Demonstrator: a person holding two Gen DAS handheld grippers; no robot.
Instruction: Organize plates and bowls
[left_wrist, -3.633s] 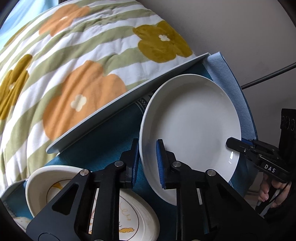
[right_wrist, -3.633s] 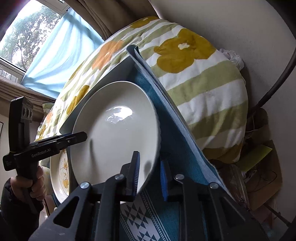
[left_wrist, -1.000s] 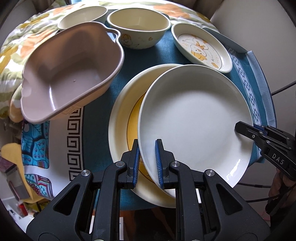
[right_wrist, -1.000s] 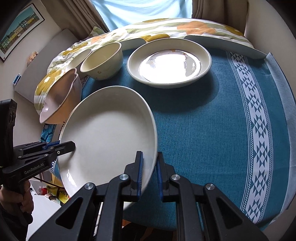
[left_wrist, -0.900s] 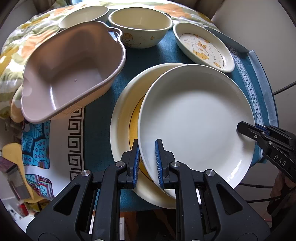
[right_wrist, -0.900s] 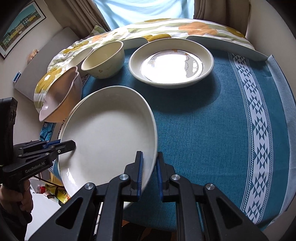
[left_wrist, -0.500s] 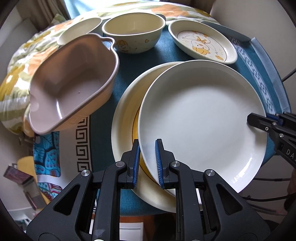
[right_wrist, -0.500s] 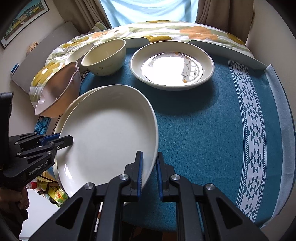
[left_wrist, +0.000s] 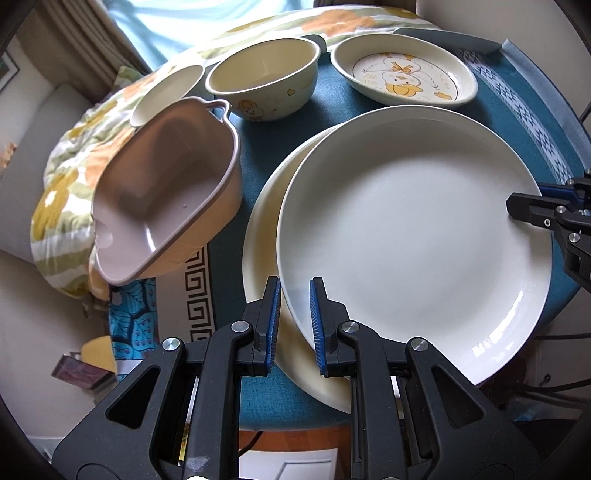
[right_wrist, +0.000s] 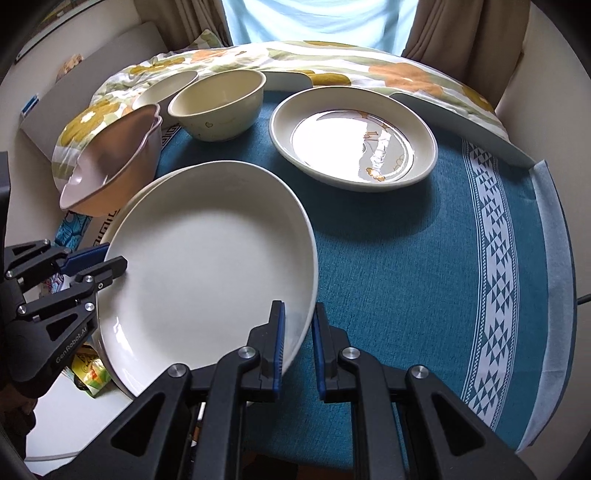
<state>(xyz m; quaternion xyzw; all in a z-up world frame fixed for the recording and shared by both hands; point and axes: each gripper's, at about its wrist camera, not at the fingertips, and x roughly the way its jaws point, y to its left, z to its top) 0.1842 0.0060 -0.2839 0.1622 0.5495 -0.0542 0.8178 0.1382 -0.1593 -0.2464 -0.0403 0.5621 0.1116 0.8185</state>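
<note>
Grippers, left (left_wrist: 294, 317) and right (right_wrist: 296, 341), straddled the white plate (left_wrist: 413, 236) slightly parted, grip uncertain; it mostly hid the yellow-rimmed plate (left_wrist: 264, 229) beneath.

We see a plain white plate (left_wrist: 413, 236) lying on a cream plate (left_wrist: 264, 236) near the table's (right_wrist: 406, 266) front-left edge; duck plate (left_wrist: 402, 77), cream bowl (left_wrist: 262, 77) and pink dish (left_wrist: 166, 184) sit toward its far edge.
</note>
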